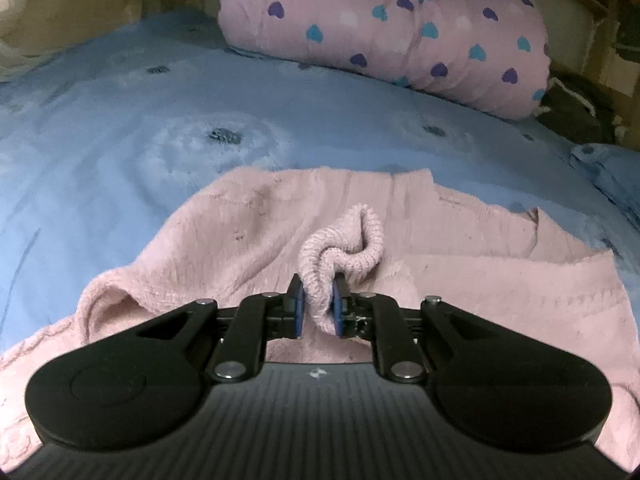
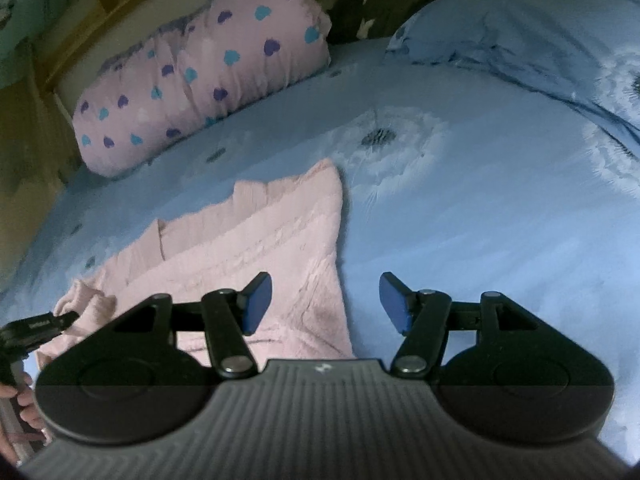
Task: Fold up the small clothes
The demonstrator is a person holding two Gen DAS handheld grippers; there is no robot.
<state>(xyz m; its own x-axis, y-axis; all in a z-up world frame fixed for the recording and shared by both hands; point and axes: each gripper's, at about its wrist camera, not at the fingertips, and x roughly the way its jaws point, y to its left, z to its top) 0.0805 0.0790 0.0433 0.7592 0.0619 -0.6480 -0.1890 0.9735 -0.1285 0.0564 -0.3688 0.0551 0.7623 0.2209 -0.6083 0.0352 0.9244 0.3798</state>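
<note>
A small pink knitted sweater (image 1: 240, 232) lies partly folded on the blue bed sheet (image 1: 120, 140). Its ribbed sleeve cuff (image 1: 344, 248) stands up bunched between the blue pads of my left gripper (image 1: 318, 292), which is shut on it over the sweater's middle. In the right wrist view the same sweater (image 2: 280, 232) spreads to the left. My right gripper (image 2: 325, 300) is open and holds nothing; its left finger hangs over the sweater's right edge and its right finger over bare sheet. The left gripper (image 2: 60, 318) shows at the far left, pinching the cuff (image 2: 86, 300).
A rolled pink quilt with blue and purple hearts (image 1: 400, 32) lies across the back of the bed. A blue pillow (image 2: 520, 32) sits at the far right. Dark fabric with a white cord (image 1: 576, 108) lies beyond the bed edge. A person's hand (image 2: 24, 400) grips the left handle.
</note>
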